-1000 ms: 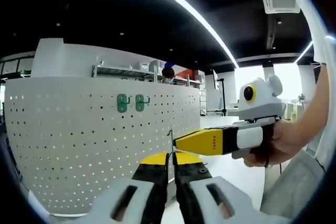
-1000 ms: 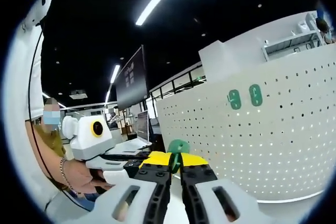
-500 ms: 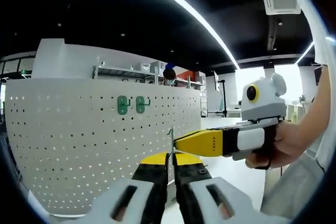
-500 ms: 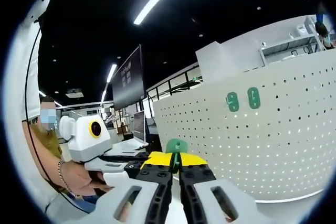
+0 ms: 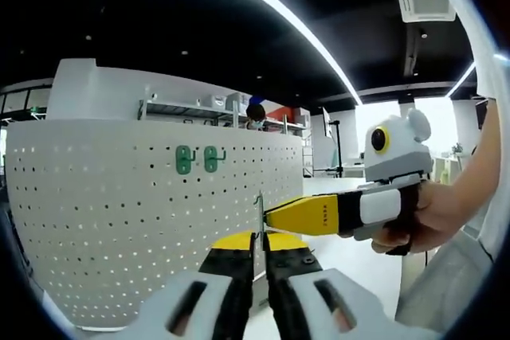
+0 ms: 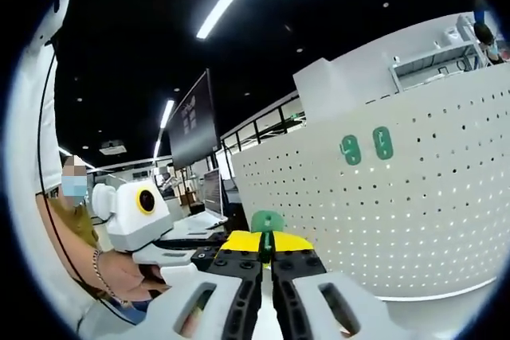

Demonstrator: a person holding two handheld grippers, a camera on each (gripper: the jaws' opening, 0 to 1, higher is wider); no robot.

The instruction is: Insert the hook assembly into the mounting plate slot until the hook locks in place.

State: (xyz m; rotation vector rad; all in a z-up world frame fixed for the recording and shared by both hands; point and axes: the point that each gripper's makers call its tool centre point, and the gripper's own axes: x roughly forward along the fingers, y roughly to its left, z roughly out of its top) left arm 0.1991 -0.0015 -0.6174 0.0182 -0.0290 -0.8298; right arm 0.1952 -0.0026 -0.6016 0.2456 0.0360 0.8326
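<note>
Green hook assembly (image 6: 267, 221) near white perforated mounting plate (image 6: 414, 212).
It stands upright at six o'clock; two green hooks (image 6: 365, 146) sit on the plate at two o'clock.

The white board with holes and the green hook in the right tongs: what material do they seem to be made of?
The white perforated board looks like painted sheet metal or stiff plastic: a smooth matte face with even rows of small punched holes. I cannot tell which. The green hook, clamped in the right tongs, looks like moulded plastic: uniform colour and rounded edges with a soft sheen.
</note>
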